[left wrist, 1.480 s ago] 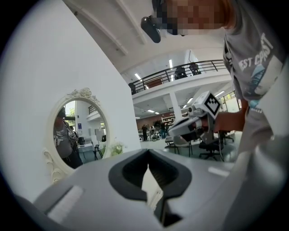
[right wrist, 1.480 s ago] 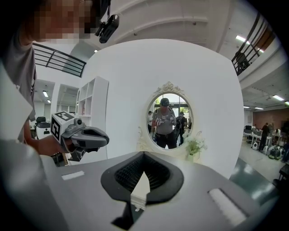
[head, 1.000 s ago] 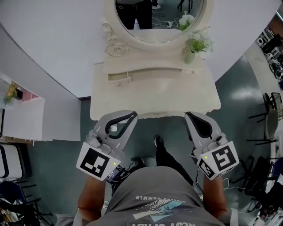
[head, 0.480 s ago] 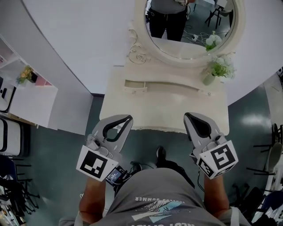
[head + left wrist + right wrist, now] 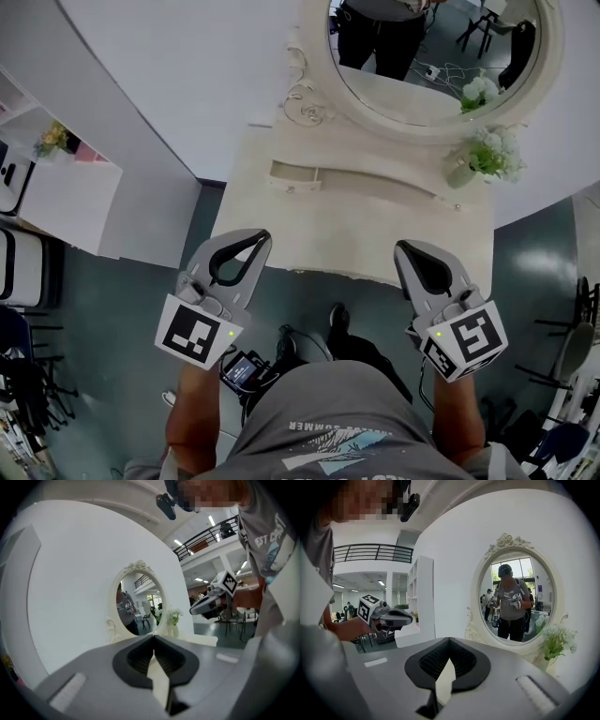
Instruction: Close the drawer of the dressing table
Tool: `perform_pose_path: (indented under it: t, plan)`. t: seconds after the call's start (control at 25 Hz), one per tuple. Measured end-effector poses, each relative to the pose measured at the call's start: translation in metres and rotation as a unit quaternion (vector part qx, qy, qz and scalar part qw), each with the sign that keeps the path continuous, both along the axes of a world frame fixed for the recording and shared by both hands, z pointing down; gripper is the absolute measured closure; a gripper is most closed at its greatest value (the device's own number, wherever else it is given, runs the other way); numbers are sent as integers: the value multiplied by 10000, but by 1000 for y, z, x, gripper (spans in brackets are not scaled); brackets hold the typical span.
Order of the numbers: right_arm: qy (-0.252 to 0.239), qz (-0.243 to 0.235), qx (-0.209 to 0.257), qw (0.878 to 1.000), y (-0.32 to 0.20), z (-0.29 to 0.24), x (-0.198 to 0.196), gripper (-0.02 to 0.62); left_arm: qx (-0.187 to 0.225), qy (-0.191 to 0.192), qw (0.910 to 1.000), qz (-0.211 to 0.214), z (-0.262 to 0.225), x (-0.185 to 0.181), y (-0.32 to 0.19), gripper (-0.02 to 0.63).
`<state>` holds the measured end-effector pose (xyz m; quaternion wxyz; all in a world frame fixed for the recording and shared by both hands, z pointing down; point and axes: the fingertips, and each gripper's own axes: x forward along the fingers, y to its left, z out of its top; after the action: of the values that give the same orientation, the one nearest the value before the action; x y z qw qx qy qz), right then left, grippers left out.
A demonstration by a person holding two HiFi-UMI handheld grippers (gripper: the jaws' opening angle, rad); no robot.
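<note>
The cream dressing table (image 5: 375, 234) stands against the curved white wall, under its oval mirror (image 5: 431, 47). A small drawer (image 5: 293, 174) in the raised shelf at the tabletop's back left sticks out a little. My left gripper (image 5: 261, 234) is shut and empty, its tips at the table's front left corner. My right gripper (image 5: 401, 247) is also shut and empty, over the front edge at the right. In the left gripper view the shut left gripper (image 5: 153, 637) points at the mirror (image 5: 138, 604). In the right gripper view the shut right gripper (image 5: 449, 639) does too.
A vase of white flowers (image 5: 483, 155) stands at the tabletop's back right. A white shelf unit (image 5: 66, 197) sits to the left of the table. Chairs (image 5: 19, 281) line the left edge. The person's shoe (image 5: 337, 319) is on the grey floor below the table's front.
Both grippers have moved forward, closer to the table's front edge, and the table has come nearer in the head view. The jaws have stayed shut.
</note>
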<state>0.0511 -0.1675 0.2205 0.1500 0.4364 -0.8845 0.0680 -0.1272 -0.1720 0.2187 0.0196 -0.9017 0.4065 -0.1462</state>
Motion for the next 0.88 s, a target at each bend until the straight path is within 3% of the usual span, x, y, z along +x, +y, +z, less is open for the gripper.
perform_pose_path:
  t: [0.52,0.88]
  plan:
    - [107,-21,-568,9983,-43,64,13,595,-469,-125,9977,-466,74,-23,-70,603]
    - [165,-44,-865,9961,-51,104,24,595,-484,-206,9966,-630,119,-31,-100,603]
